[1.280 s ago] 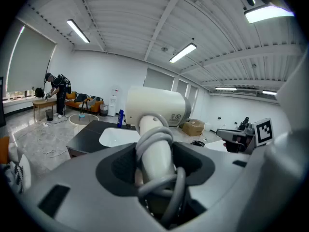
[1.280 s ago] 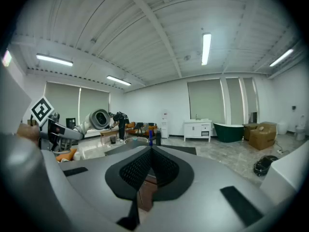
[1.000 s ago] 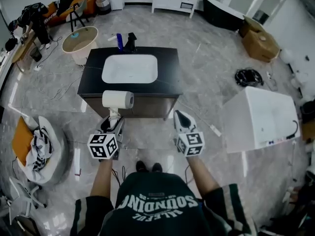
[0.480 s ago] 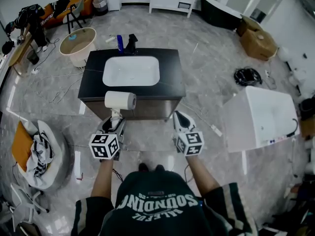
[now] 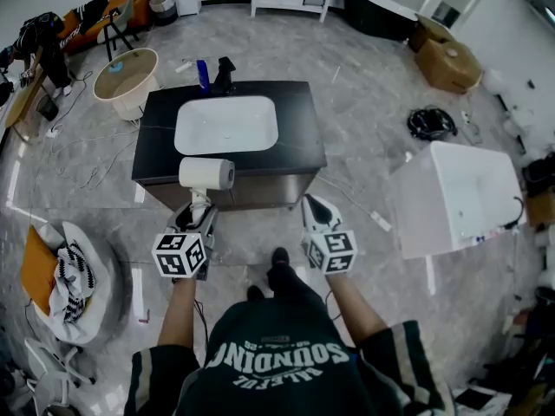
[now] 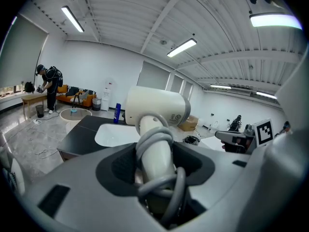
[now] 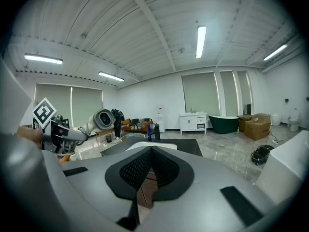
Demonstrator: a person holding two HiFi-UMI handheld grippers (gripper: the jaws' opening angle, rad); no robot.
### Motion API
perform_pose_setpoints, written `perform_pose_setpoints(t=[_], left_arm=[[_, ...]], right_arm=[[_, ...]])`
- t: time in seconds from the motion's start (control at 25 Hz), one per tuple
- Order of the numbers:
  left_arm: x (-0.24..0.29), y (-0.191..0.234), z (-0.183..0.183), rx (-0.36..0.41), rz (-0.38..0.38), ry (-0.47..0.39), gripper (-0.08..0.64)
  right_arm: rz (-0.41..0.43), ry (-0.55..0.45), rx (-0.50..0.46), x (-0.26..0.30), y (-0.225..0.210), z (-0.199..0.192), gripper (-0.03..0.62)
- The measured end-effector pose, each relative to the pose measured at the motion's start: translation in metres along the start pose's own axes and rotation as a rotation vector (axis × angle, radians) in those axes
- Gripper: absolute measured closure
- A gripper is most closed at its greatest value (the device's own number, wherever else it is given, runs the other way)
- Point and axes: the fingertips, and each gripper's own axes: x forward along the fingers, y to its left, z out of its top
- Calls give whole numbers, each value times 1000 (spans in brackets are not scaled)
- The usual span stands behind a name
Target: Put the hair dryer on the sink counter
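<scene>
My left gripper [image 5: 197,219] [image 6: 154,178] is shut on the handle of a white hair dryer [image 5: 205,175] [image 6: 157,111]. A grey cord is wound round that handle. The dryer's barrel lies crosswise above the front edge of the black sink counter [image 5: 299,124] [image 6: 79,139], which holds a white basin [image 5: 226,125] [image 6: 116,133]. My right gripper [image 5: 317,213] [image 7: 147,170] is shut with nothing between its jaws, in front of the counter's right end. The right gripper view shows the dryer [image 7: 99,120] at the left.
A blue bottle [image 5: 202,73] and a black faucet [image 5: 225,72] stand at the counter's back edge. A round tub [image 5: 125,74] sits on the floor to the left, a white box [image 5: 453,199] to the right, a laundry basket [image 5: 65,271] at near left. A person [image 6: 47,88] stands far left.
I have stepped a little towards the counter, one foot now forward. Both grippers keep their places relative to me, and the dryer stays in the left one.
</scene>
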Motion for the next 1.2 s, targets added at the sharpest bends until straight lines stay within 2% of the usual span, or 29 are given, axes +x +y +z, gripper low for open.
perform_pose_setpoints(t=[0.24, 0.48, 1.2], left_arm=[[36, 2, 6, -2, -18, 21, 341], [88, 9, 21, -7, -21, 46, 341], [294, 18, 141, -59, 44, 48, 341]], right_arm=[[-28, 9, 22, 20, -27, -3, 592], [-36, 24, 54, 66, -60, 1, 592], [80, 36, 19, 258, -201, 86, 592]])
